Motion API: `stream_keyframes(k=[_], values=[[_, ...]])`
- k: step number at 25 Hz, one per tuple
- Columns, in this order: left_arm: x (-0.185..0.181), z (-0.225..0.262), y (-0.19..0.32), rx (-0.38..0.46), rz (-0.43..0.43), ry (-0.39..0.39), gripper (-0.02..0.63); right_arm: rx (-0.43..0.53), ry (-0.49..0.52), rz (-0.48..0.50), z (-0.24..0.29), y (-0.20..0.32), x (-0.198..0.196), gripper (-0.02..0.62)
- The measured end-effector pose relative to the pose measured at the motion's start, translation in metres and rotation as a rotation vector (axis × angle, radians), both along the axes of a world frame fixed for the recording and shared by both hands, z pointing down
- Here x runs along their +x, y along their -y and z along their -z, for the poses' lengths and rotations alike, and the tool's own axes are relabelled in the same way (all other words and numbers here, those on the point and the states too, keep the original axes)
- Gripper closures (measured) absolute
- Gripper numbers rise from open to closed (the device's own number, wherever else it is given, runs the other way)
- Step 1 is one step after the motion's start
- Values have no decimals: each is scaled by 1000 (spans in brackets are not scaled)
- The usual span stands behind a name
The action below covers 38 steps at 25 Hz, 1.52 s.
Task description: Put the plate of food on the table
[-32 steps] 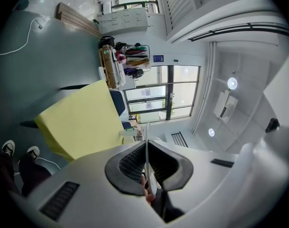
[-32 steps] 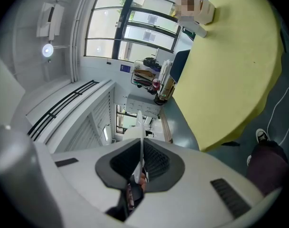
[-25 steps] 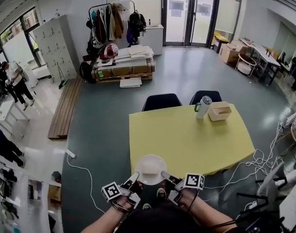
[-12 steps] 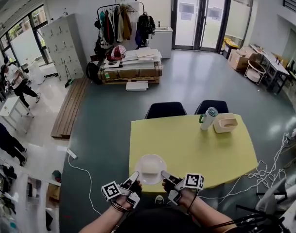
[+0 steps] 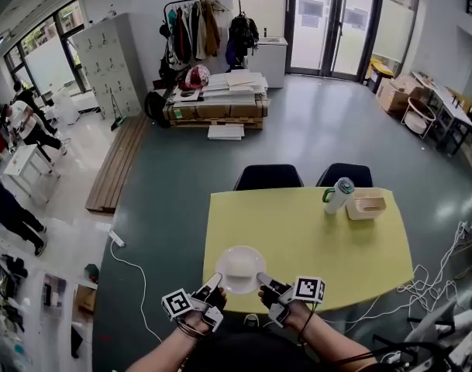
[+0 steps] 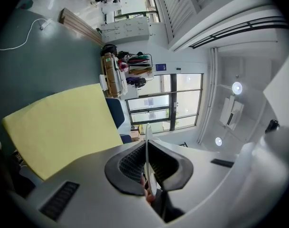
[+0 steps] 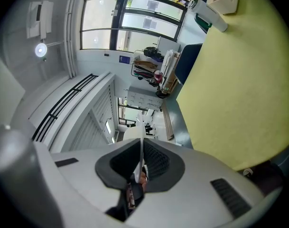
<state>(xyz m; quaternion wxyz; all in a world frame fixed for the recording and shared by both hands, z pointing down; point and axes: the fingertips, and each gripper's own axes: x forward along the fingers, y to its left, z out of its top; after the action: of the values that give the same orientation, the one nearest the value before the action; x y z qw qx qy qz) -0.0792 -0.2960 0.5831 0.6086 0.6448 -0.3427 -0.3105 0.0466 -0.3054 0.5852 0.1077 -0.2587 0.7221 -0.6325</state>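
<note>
1. My left tongs [image 6: 146, 158] are clamped shut on the thin rim of a round white plate [image 5: 240, 270]. In the left gripper view the rim shows edge-on between the ribbed black pads.
2. My right tongs [image 7: 141, 161] are closed on the same plate, gripping its rim on the opposite side.
3. In the head view, the plate lies level between the two tongs. It is over the near edge of a pale yellow rectangular worktop [image 5: 321, 239], toward the near left corner. I cannot tell whether the plate touches the worktop. The food on it is a pale patch, too faint to make out.
4. Well apart from the plate, at the far right of the worktop, a white bottle with a green lid [image 5: 338, 195] stands upright. Just beside it is a small beige open box [image 5: 367, 205].
5. Two dark blue chairs [image 5: 268, 177] are tucked in along the worktop's far side.
6. Beyond them a grey-green floor [image 5: 173, 208] stretches to a wooden pallet stacked with flat boards [image 5: 216, 103]. A clothes rack hung with coats [image 5: 197, 22] stands behind the pallet.
</note>
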Motion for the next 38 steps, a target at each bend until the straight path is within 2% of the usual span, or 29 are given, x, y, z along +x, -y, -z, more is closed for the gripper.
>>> stream_keyframes(k=[10, 23, 26, 35, 38], values=[[-12, -16, 21, -6, -4, 11, 585, -6, -12, 15, -17, 26, -11, 571], [-52, -63, 43, -20, -12, -5, 584, -3, 9, 22, -63, 50, -53, 571], [-60, -79, 48, -20, -9, -17, 584, 19, 9, 23, -78, 57, -59, 571], [-64, -141, 67, -47, -39, -11, 584, 1, 79, -17, -135, 73, -66, 571], [-67, -165, 72, -61, -44, -8, 584, -4, 70, -26, -156, 78, -68, 571]])
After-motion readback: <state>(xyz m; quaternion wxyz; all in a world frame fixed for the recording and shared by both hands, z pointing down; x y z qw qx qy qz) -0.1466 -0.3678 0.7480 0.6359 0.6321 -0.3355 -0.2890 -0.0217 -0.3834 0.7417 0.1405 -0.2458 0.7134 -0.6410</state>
